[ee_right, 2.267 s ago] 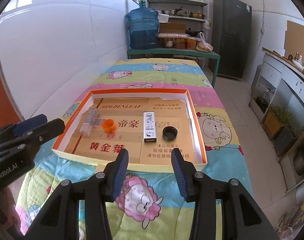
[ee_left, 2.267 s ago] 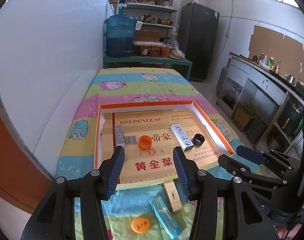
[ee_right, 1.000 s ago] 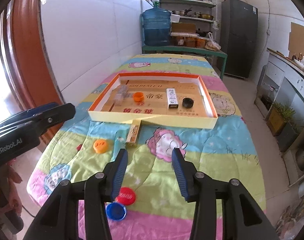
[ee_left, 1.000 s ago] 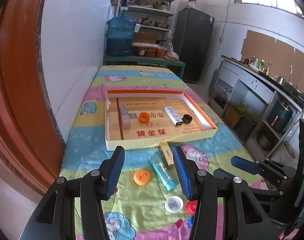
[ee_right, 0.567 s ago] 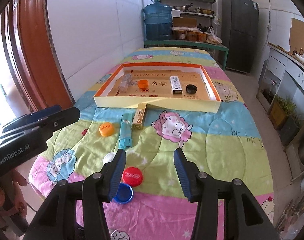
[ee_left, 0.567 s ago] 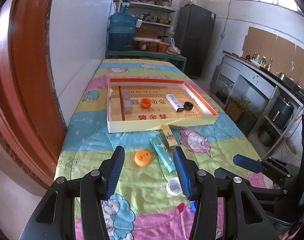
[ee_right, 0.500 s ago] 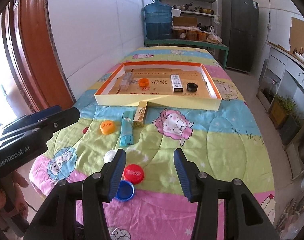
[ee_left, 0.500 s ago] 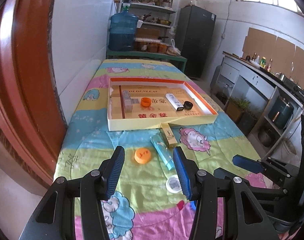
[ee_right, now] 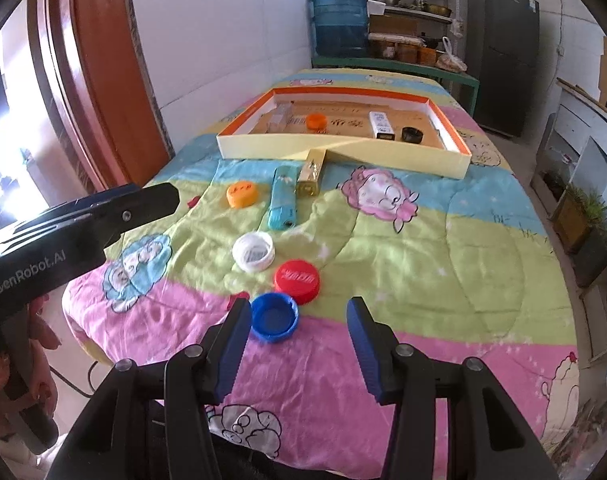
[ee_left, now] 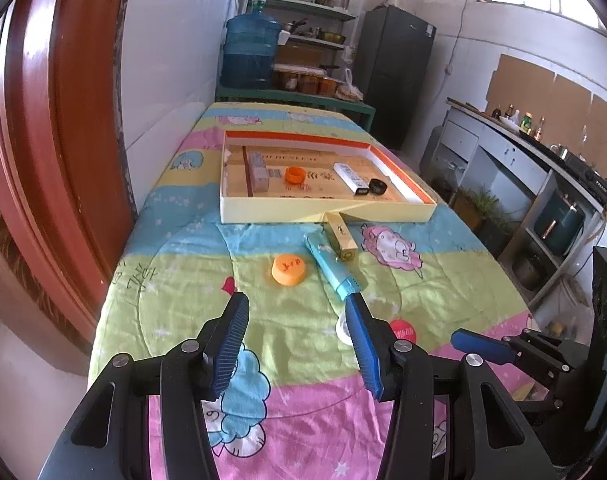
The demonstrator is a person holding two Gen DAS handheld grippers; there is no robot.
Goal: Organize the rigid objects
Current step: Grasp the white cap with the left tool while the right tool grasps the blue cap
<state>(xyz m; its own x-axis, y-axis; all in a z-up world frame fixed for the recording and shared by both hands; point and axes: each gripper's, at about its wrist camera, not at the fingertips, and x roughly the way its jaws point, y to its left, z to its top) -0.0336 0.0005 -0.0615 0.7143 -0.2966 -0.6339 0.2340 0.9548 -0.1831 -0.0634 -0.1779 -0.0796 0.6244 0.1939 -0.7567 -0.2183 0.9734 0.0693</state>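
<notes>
On the quilted table lie an orange cap [ee_left: 288,269] [ee_right: 242,193], a light-blue lighter [ee_left: 332,265] [ee_right: 281,197], a gold box [ee_left: 342,237] [ee_right: 312,174], a white cap [ee_right: 253,251], a red cap [ee_right: 297,276] [ee_left: 402,330] and a blue cap [ee_right: 274,316]. The shallow cardboard box [ee_left: 323,215] [ee_right: 343,150] holds an orange cap [ee_left: 294,175], a white carton [ee_left: 350,178], a black cap [ee_left: 377,187] and a clear block [ee_left: 258,167]. My left gripper [ee_left: 296,316] hovers open near the orange cap. My right gripper [ee_right: 298,320] stands open with nothing between its pads, over the blue and red caps.
A red-brown door frame [ee_left: 59,128] runs along the left of the table. A water jug [ee_left: 252,50], shelves [ee_left: 315,4] and a dark fridge [ee_left: 395,68] stand behind. Counters [ee_left: 515,160] line the right wall. A person's hand [ee_right: 7,364] holds the left gripper.
Both grippers have drawn back from the cardboard box toward the table's near end and sunk lower. The loose caps now show close under the right gripper. Both stay open.
</notes>
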